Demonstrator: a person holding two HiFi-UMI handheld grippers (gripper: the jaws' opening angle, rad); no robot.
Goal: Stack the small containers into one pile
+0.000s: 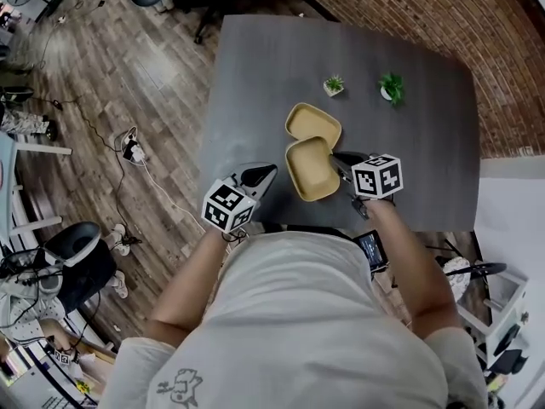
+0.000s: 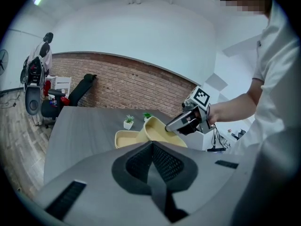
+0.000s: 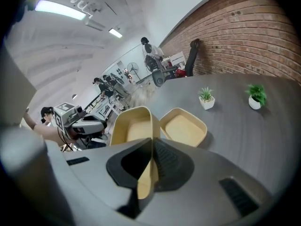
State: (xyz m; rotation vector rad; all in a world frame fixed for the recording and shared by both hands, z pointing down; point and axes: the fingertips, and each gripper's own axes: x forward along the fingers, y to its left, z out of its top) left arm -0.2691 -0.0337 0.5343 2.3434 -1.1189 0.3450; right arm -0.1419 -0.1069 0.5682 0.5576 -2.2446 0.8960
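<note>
Your right claw (image 3: 151,142) is clamped on the thin wall of a shallow, rounded-square tan container (image 3: 131,126), tipped up just beside the flat container (image 3: 183,128) on the table (image 1: 255,83). Your left claw (image 2: 151,144), pads together and empty, hovers nearer you than that flat container. Bare grey table opens left of it; two potted plants (image 1: 334,84) (image 1: 392,87) stand beyond it.

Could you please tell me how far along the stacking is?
Nothing is stacked yet. The right gripper is shut on the near container, at its rim, tilting it beside the flat-lying far container. The left gripper is shut, empty. Left: nest one in the other.
</note>
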